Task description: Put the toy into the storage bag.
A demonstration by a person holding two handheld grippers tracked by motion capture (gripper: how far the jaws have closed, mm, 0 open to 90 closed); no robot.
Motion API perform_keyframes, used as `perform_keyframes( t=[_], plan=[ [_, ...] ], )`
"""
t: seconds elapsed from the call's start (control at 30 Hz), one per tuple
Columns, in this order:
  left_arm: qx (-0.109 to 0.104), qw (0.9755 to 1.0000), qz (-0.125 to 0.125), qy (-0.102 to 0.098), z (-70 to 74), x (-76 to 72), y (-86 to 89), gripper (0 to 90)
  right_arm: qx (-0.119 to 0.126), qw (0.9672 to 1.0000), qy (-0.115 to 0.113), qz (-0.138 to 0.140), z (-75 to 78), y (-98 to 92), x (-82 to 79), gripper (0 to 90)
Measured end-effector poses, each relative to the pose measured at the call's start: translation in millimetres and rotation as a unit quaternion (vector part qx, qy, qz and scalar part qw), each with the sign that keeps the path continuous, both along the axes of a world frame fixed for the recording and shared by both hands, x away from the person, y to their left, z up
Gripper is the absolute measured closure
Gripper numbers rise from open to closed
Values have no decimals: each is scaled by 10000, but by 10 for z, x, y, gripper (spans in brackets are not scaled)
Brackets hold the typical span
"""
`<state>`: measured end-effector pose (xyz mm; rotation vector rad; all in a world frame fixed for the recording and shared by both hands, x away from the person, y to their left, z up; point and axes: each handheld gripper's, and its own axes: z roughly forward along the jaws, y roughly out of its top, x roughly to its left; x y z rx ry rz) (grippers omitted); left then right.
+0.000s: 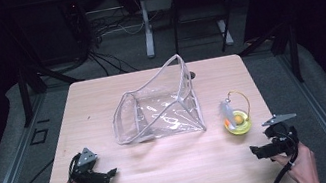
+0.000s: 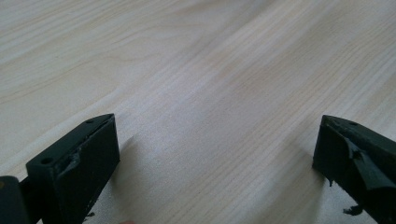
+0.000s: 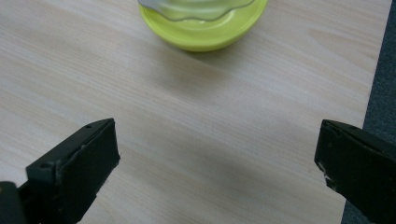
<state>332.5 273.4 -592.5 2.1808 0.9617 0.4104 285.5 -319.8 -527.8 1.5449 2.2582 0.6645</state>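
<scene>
Both grippers, left gripper (image 1: 111, 173) and right gripper (image 1: 254, 150), gape released; the small yellow-green lidded plastic container (image 1: 237, 122) at the right looks light and slippery, so grasp its wire handle (image 1: 241, 95).

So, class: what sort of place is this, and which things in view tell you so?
Probably a lab or recording studio: a bare wooden table with dark curtains round it, cables trailing over the floor behind, and metal stands beyond.

The left gripper (image 1: 111, 173) rests near the table's (image 1: 167, 182) front left corner, the right gripper (image 1: 254, 151) near its front right; both gape wide.
</scene>
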Motion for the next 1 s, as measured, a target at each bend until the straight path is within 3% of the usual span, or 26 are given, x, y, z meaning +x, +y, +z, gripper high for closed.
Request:
perform_keyframes(
  t=[0.17, 0.23, 0.33, 0.5, 0.73, 0.8, 0.87, 0.93, 1.0],
  plan=[
    [-3, 10000, 5, 3, 0, -4, 0, 3, -34, 9999, 129, 33, 115, 74, 57, 0],
    [9, 10000, -3, 4, 1, -3, 1, 2, -209, 9996, 182, 106, 183, 88, 84, 0],
    [8, 10000, 5, 2, 0, -4, 1, 2, -71, 9999, 96, 103, 275, 122, 127, 34],
    [8, 10000, 17, 3, 1, -8, 1, 2, -222, 9993, 176, 253, 531, 215, 259, 42],
    [-2, 10000, 16, 4, 0, -17, 5, 3, -272, 9987, 235, 365, 739, 291, 407, 44],
    [6, 10000, 9, -1, 1, -16, 6, 3, -296, 9987, 221, 356, 804, 299, 448, 64],
    [-4, 10000, 17, 4, 0, -17, 5, 3, -303, 9990, 162, 292, 863, 291, 491, 168],
    [-4, 10000, 16, 4, 0, -17, 5, 2, -371, 9988, 214, 219, 906, 289, 542, 147],
    [-3, 10000, 15, 4, 0, -17, 5, 2, -358, 9989, 192, 214, 948, 287, 578, 193]
  ],
)
